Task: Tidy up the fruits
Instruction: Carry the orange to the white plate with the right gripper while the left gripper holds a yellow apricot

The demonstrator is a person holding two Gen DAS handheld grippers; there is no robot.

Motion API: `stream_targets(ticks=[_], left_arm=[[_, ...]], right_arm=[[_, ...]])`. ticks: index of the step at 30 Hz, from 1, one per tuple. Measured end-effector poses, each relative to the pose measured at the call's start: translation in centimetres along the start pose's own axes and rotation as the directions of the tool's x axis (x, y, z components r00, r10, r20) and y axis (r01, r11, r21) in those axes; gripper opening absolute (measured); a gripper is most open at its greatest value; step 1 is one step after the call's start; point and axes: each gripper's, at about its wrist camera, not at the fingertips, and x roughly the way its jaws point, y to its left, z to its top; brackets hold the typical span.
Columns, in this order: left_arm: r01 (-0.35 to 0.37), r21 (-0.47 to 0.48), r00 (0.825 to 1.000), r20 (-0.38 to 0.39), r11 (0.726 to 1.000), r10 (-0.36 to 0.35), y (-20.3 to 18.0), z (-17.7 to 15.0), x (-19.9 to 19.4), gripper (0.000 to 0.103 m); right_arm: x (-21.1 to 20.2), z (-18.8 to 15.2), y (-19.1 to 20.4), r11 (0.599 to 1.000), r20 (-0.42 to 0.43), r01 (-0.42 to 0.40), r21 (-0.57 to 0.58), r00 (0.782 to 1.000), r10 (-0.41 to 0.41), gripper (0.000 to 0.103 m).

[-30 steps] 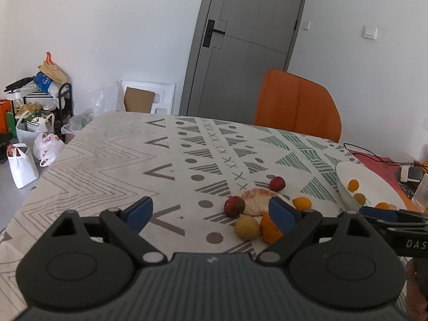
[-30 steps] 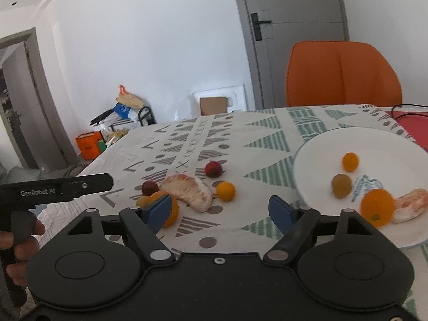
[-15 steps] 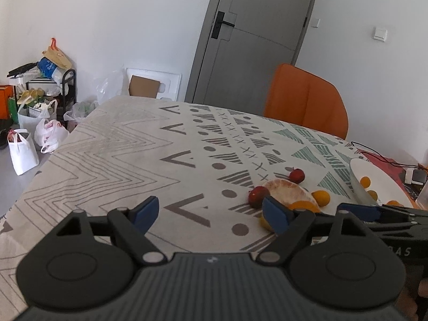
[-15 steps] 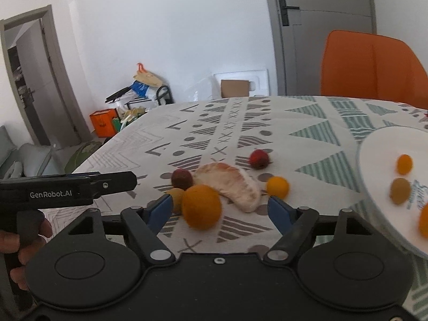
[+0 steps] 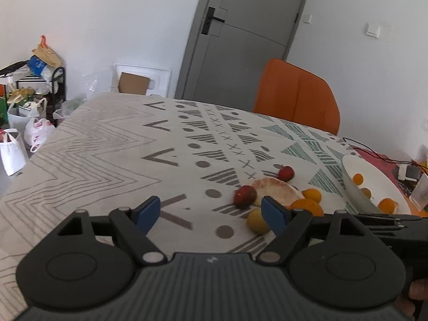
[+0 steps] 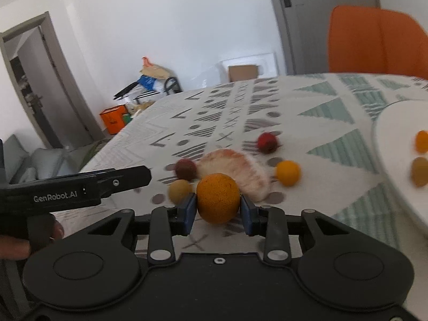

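Orange fruit [image 6: 218,198] in closing right claw [image 6: 218,214], pomelo segment [image 6: 235,171] behind, left claw [image 5: 211,212] open, empty

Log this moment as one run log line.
right claw: closing on big orange | left claw: open, empty | plate: holds several fruits | table: five fruits loose

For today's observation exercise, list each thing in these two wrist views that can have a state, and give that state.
Right gripper: jaws closing, pads against the large orange.
Large orange: between the pads, on the tablecloth.
Left gripper: open, nothing between its fingers.
Pomelo segment: peeled, lying on the cloth.
White plate: holds small fruits.
Grey door: closed.
Orange chair: unoccupied, at the table.
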Motion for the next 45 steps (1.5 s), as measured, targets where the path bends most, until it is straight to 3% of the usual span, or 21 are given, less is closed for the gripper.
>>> stream_targets(ticks=[8, 14, 17, 18, 21, 28, 45], left_arm=[[0.048, 0.04, 0.999, -0.013, 0.998, -0.048, -2.5, -0.2, 1.0, 0.079], [0.046, 0.054, 0.999, -0.032, 0.997, -0.044, -3.5, -0.5, 2.2, 0.07], [0.027, 0.049, 0.998, -0.053, 0.998, -0.025, -3.7, -0.9, 3.0, 0.046], [0.027, 0.058, 0.998, -0.052, 0.998, -0.024, -3.9, -0.9, 3.1, 0.024], [0.024, 0.023, 0.998, -0.053, 0.999, -0.022, -4.1, -0.7, 2.9, 0.024], [0.025, 0.052, 1.0, -0.016, 0.998, -0.024, -5.8, -0.1, 1.8, 0.024], [0.101, 0.158, 0.995, 0.005, 0.982, -0.103, -13.1, 0.4, 1.4, 0.024]], right_arm=[[-2.2, -0.4, -1.7, 0.999, 0.031, 0.048, 0.018, 0.998, -0.049, 0.033], [-3.5, -0.4, -2.8, 0.996, 0.054, 0.074, 0.039, 0.996, -0.076, 0.033], [-4.3, -0.4, -3.4, 0.995, 0.065, 0.084, 0.047, 0.994, -0.087, 0.033], [-4.7, -0.4, -3.7, 0.995, 0.072, 0.086, 0.05, 0.993, -0.089, 0.033], [-6.0, -0.3, -5.2, 0.991, 0.102, 0.102, 0.085, 0.989, -0.111, 0.033], [-8.0, -0.3, -7.2, 0.986, 0.15, 0.117, 0.122, 0.979, -0.135, 0.033], [-12.1, -1.8, -11.1, 0.972, 0.224, 0.147, 0.185, 0.957, -0.187, 0.033]])
